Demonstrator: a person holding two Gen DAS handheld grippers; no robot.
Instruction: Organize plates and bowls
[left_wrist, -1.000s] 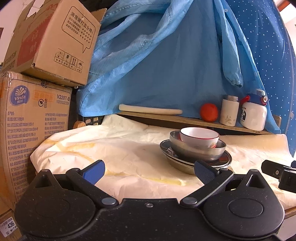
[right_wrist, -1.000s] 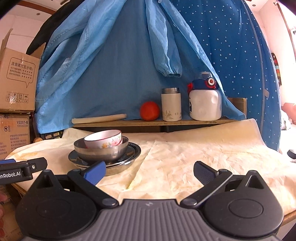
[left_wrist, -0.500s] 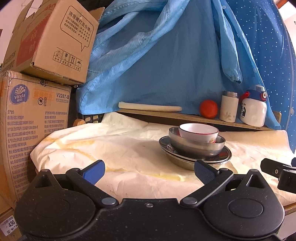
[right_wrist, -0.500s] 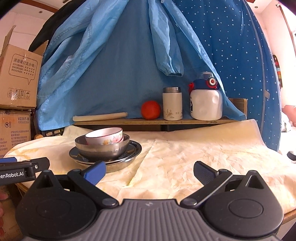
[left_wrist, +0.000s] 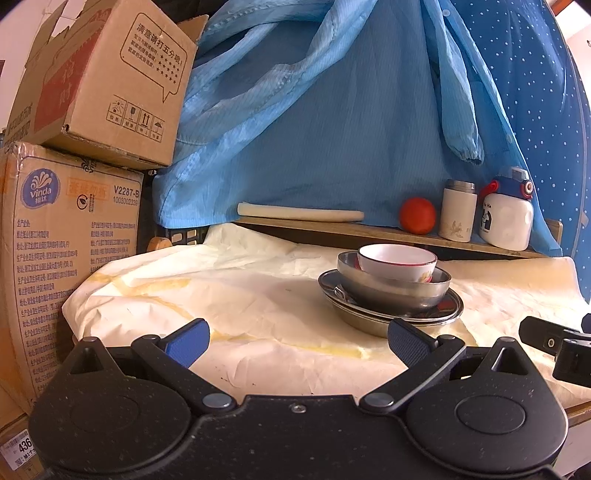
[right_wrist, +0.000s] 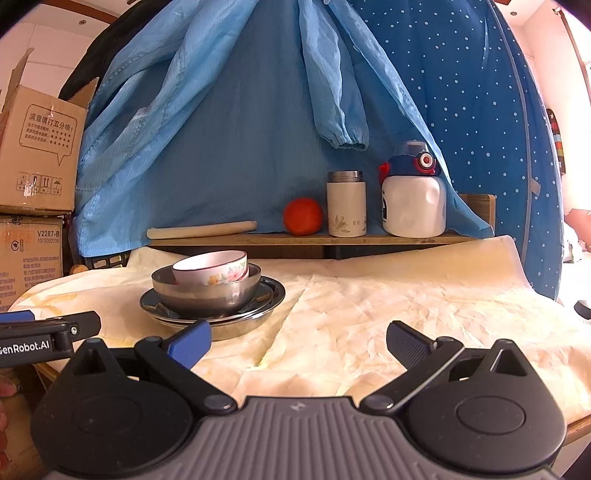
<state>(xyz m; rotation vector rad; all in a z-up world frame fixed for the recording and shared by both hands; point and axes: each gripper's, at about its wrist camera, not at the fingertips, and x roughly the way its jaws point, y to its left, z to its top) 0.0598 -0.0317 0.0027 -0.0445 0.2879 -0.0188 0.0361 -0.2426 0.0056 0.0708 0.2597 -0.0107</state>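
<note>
Across the cloth-covered table (left_wrist: 155, 295) I see the task's pieces gathered in one stack at about one o'clock from my left gripper (left_wrist: 295, 338) and eleven o'clock from my right gripper (right_wrist: 298, 341). Largest down: steel plates (right_wrist: 266, 295) at the bottom, steel bowl (right_wrist: 207, 293) nested on them, small flowered ceramic bowl (right_wrist: 210, 267) sitting inside that. Both grippers hang short of the stack, jaws spread wide, nothing between them. I judge this fits either a finished stacking or a pile waiting to be sorted; I can't tell which. Any reach would need a level approach at the rims, since the ceramic bowl sits loose.
</note>
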